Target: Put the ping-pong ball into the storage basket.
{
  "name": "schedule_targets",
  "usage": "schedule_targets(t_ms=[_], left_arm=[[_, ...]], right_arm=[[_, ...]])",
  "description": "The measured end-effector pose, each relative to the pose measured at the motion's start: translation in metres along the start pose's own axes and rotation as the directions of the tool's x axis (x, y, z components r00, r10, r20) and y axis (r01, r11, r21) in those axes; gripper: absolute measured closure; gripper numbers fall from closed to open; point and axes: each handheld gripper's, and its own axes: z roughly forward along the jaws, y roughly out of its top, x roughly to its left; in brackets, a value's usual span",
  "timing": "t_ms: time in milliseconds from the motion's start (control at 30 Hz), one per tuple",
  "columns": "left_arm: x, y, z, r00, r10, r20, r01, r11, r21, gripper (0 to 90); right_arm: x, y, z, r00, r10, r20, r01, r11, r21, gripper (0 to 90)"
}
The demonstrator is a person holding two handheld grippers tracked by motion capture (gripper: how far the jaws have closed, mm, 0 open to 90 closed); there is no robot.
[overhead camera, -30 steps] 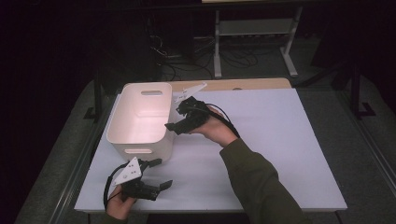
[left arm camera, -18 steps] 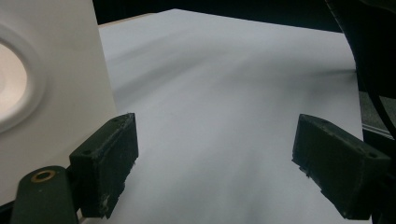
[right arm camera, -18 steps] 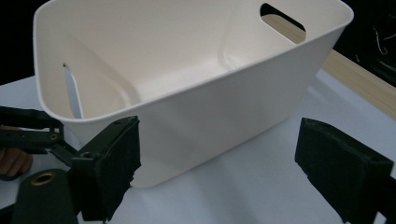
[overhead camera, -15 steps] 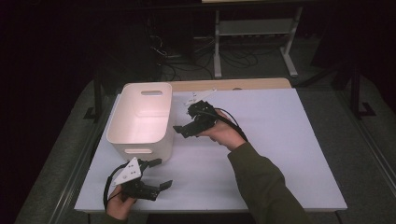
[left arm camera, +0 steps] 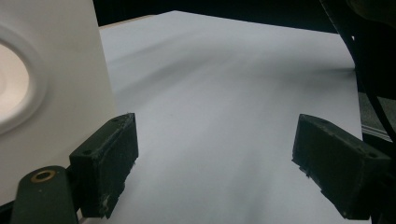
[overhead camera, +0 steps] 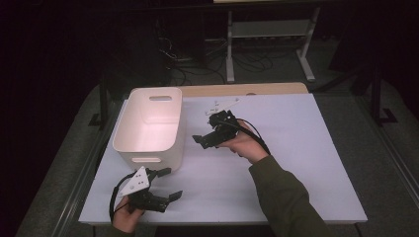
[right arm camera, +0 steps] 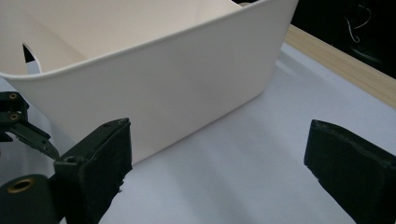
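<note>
A white plastic bin with handle cut-outs stands empty on the left of the white table. My right gripper is held just right of the bin, jaws pointing at its side wall, open and empty. In the right gripper view the bin wall rises close ahead of the right gripper. My left gripper rests near the front edge below the bin, open with nothing between its jaws. The left gripper view has the bin's end wall just left of the left gripper.
A small flat white piece lies behind the right gripper. A wooden strip runs along the table's far edge. Beyond it stand a metal rack and floor cables. Bare table spreads to the right.
My right gripper has drawn back to the right, away from the bin's side. The left gripper and the bin have stayed put.
</note>
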Motion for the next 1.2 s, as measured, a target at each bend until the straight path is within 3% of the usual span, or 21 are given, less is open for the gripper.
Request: schedule_targets(t_ms=[700, 1200], left_arm=[[0.000, 0.000, 0.001, 1.0000, -0.009, -0.004, 0.009, 0.9999, 0.004, 14.1], [0.000, 0.000, 0.001, 1.0000, -0.008, -0.003, 0.008, 1.0000, 0.004, 14.0]], right_arm=[[-0.010, -0.053, -0.014, 0.9967, 0.061, 0.054, -0.060, 0.998, -0.008, 4.8], [-0.020, -0.078, -0.029, 0.9913, 0.100, 0.086, -0.099, 0.995, -0.019, 0.0]])
